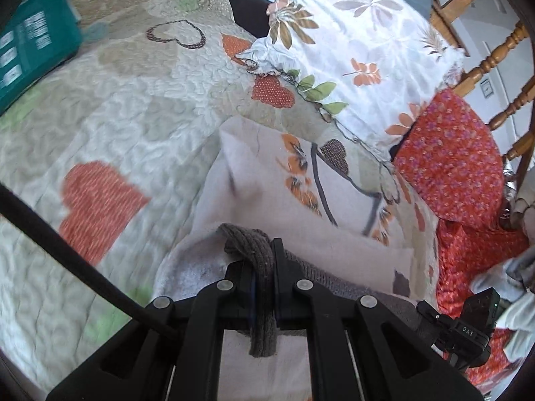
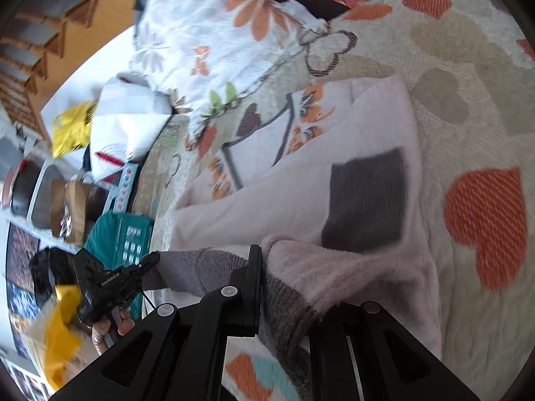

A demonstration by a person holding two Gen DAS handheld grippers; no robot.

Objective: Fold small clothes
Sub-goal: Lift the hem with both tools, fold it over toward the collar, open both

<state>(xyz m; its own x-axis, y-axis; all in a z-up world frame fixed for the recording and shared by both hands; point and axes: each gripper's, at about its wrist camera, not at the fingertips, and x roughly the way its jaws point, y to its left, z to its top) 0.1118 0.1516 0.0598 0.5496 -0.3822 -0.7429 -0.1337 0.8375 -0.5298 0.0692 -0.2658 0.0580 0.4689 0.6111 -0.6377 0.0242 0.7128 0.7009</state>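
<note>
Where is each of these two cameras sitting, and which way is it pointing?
Left wrist: sits on the left gripper, looking forward along its fingers across the quilt; that gripper pinches the pale garment by its grey cuff.
Right wrist: sits on the right gripper, looking along its fingers; it grips the garment's grey-trimmed edge, and the person's left hand shows.
Shared: garment, quilt, floral pillow, teal pack.

Pale pink fleece garment [image 2: 301, 193] — grey cuffs, grey patch — half-lifted off quilt
</note>
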